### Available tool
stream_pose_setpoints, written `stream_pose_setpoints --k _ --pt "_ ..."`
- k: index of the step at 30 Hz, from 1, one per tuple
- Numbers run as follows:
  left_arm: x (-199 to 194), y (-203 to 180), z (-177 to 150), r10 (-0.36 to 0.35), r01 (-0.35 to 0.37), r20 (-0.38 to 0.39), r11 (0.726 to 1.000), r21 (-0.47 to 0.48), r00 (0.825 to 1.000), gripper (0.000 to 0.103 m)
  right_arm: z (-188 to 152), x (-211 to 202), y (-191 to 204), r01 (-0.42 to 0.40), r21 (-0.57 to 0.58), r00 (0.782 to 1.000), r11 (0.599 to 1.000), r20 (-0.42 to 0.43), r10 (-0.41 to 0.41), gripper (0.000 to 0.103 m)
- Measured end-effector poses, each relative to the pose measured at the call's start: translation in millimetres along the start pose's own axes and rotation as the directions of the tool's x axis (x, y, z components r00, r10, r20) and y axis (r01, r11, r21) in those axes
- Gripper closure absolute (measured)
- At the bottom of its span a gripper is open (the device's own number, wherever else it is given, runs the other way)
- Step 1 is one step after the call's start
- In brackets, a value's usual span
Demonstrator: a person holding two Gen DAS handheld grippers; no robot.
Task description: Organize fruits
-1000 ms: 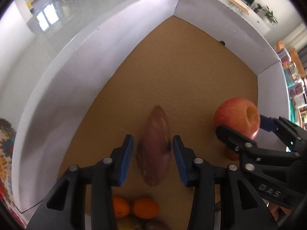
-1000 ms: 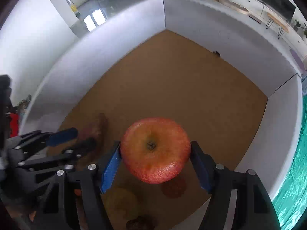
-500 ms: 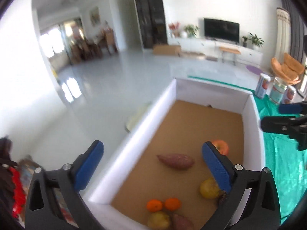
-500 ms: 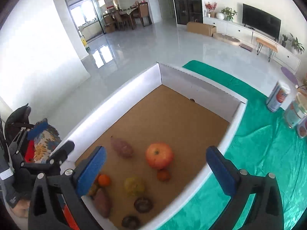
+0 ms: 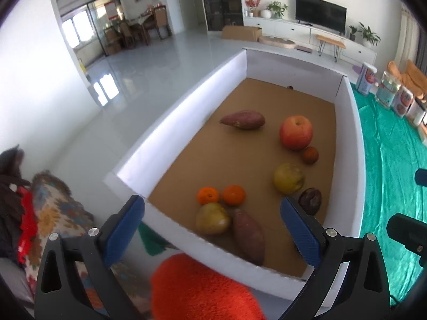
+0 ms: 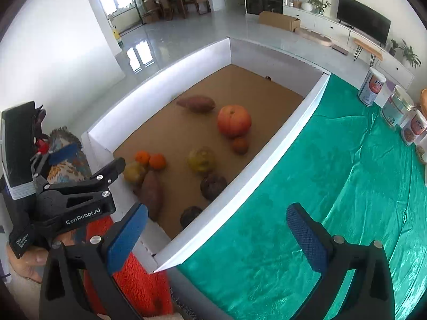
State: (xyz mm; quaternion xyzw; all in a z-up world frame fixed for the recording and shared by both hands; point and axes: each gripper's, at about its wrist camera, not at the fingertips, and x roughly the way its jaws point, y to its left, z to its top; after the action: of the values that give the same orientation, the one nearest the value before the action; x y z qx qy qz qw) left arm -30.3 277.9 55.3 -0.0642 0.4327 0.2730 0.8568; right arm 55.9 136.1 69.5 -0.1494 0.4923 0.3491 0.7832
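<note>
Fruit inside box (image 5: 170,122), centre frame.
Sweet potato (image 5: 242,120) upper centre, apple (image 5: 295,132) at its right; two oranges (image 5: 221,195) lower centre; cloth (image 5: 387,160) at right.

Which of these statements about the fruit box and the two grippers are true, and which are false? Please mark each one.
1. The big red apple lies inside the white box. True.
2. The right gripper is shut on the apple. False: its jaws stand wide open with nothing between them.
3. Two small oranges lie side by side. True.
4. The left gripper holds a sweet potato. False: it is open and empty; that sweet potato lies in the box.
5. The cloth beside the box is green. True.
</note>
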Motion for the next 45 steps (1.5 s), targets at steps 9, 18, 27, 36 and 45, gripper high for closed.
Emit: stream_pose_setpoints --k 9,18,27,36,45 --pt "1 5 0 -0.037 0.037 0.008 0.999 -0.029 0.999 0.001 10 1 18 0.052 -0.045 0.999 0.998 0.016 -0.052 0.0" --pt "8 16 2 -0.067 0.064 -0.031 0.996 -0.069 0.997 0.001 13 3 27 0.073 -0.057 0.997 0.996 0.014 -0.072 0.0" --pt "11 20 5 -0.076 0.073 -0.038 0.994 -0.081 0.996 0.001 15 10 32 0.078 -0.068 0.997 0.995 0.0 -0.078 0.0" --pt "7 20 6 -0.073 0.07 -0.038 0.994 -0.079 0.997 0.001 17 6 35 0.083 -0.07 0.997 0.994 0.007 -0.083 0.0" --pt "-1 22 9 -0.094 0.091 -0.039 0.993 -0.078 0.995 0.001 19 -2 39 0.078 -0.076 0.997 0.994 0.024 -0.077 0.0"
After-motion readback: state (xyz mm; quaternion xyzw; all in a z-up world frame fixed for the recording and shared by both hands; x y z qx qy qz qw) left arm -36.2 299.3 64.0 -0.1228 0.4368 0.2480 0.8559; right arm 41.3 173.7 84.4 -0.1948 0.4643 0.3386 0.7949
